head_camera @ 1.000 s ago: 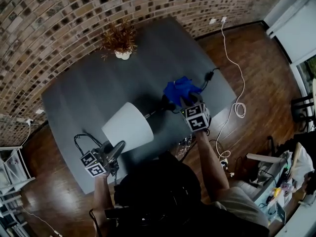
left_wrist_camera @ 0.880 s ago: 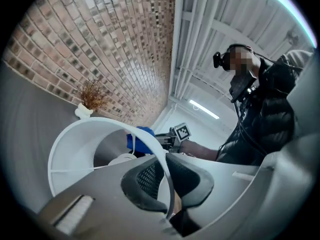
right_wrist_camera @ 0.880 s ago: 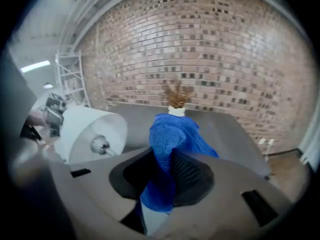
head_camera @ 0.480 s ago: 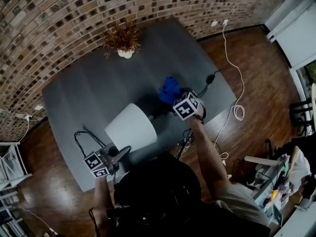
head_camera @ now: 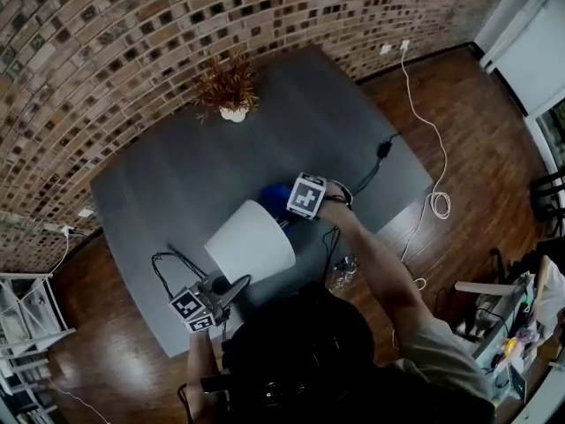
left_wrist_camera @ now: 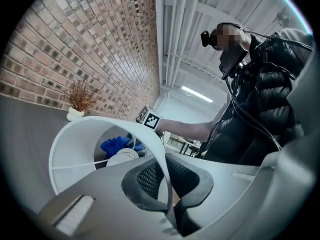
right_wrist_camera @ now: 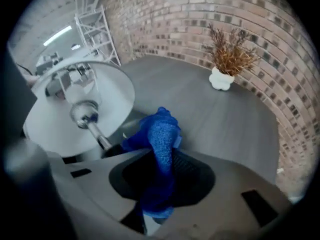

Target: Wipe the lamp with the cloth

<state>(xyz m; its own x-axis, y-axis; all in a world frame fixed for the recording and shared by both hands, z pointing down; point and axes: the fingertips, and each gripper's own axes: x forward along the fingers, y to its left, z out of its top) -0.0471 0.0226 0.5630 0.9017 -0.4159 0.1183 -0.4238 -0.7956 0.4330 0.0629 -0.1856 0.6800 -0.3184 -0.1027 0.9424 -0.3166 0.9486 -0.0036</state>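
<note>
Grey table [head_camera: 168, 179] by brick wall [head_camera: 106, 42] | your left claw [left_wrist_camera: 167, 186] pinches the lampshade [head_camera: 252, 241] rim to steady it | your right claw [right_wrist_camera: 161, 181] grips the blue cloth [right_wrist_camera: 160, 131] for wiping.

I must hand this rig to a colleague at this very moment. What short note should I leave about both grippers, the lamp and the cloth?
Lamp: tipped over on the grey table, its open end toward the person.
Left gripper: shut on the rim of the shade, steadying it.
Right gripper: shut on the blue cloth, which hangs close to the stem.
Done: lamp and cloth are both gripped.
Left: the wiping; whether the cloth touches the lamp cannot be told.
</note>
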